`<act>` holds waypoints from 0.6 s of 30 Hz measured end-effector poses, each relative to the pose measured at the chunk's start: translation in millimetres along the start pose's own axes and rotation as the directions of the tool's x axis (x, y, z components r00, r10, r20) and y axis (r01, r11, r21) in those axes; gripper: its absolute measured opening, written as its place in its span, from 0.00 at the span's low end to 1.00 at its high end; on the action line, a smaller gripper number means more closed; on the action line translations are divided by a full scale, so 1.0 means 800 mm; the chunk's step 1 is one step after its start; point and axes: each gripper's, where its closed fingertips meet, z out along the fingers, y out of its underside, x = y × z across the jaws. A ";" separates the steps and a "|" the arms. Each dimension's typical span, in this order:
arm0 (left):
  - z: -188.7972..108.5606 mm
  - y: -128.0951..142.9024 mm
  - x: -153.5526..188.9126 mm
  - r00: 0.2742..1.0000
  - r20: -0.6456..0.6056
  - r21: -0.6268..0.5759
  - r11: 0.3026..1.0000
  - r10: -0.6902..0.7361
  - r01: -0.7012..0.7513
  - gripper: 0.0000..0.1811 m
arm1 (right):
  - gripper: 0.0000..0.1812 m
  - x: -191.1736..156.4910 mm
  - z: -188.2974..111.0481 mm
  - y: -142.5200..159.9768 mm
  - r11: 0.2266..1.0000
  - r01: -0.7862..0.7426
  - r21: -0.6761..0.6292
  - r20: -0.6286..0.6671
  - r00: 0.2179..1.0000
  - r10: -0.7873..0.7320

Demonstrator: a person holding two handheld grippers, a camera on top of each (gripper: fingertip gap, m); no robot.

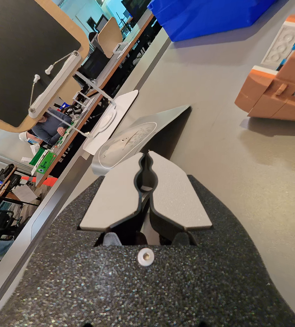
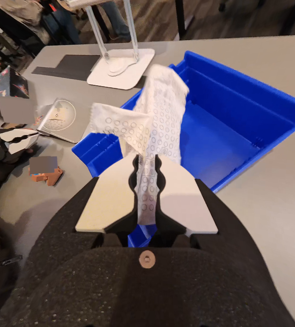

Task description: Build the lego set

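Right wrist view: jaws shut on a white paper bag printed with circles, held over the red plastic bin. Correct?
Not quite. The plastic bin is blue, not red, as the right wrist view shows. The rest holds: the right gripper is shut on the white paper bag printed with circles over it.

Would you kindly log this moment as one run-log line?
right gripper: shut on paper bag, above blue bin | left gripper: shut, empty | brown lego build: on table
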 end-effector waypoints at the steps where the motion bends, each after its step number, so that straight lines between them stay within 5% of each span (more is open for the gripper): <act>1: -0.001 -0.001 0.000 1.000 -0.003 0.008 1.000 -0.006 0.006 0.01 | 0.12 0.000 0.001 0.003 1.000 -0.015 -0.005 -0.015 1.000 0.014; 6: -0.010 -0.009 -0.003 0.997 -0.022 0.049 0.996 -0.079 0.080 0.01 | 0.29 -0.001 -0.009 0.006 0.999 0.046 -0.005 -0.154 0.987 -0.046; 10: -0.018 -0.012 0.004 0.995 -0.045 0.054 0.995 -0.085 0.087 0.01 | 0.28 -0.027 -0.028 0.022 0.961 0.260 -0.090 -0.261 0.925 -0.274; 18: -0.034 -0.022 0.018 0.998 -0.055 0.064 0.998 0.023 -0.019 0.01 | 0.22 -0.126 -0.012 0.122 0.722 0.556 -0.413 -0.092 0.763 -0.640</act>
